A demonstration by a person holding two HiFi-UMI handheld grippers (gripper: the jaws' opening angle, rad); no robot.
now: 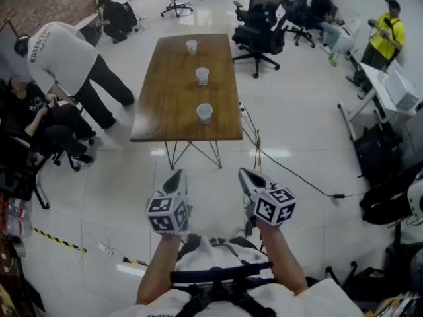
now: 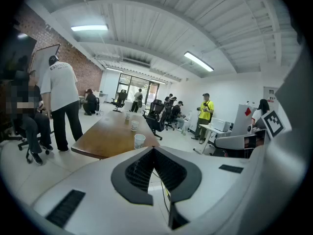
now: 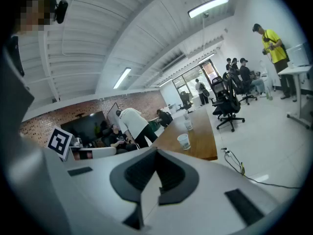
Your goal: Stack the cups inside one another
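Note:
Three white paper cups stand in a row down the middle of a long wooden table (image 1: 165, 104): the near cup (image 1: 205, 113), the middle cup (image 1: 202, 76) and the far cup (image 1: 192, 46). All stand upright and apart. My left gripper (image 1: 175, 176) and right gripper (image 1: 246, 175) are held side by side over the floor, well short of the table. Both are shut with nothing between the jaws. The near cup (image 2: 139, 140) shows above the left gripper (image 2: 153, 149) in its view, and the same cup (image 3: 184, 141) shows above the right gripper (image 3: 156, 151).
A person in a white shirt (image 1: 63, 55) bends over left of the table, beside seated people. Black office chairs (image 1: 261, 35) stand at the table's right. A black cable (image 1: 277, 164) runs across the tiled floor. A person in yellow (image 1: 386, 35) stands far right by desks.

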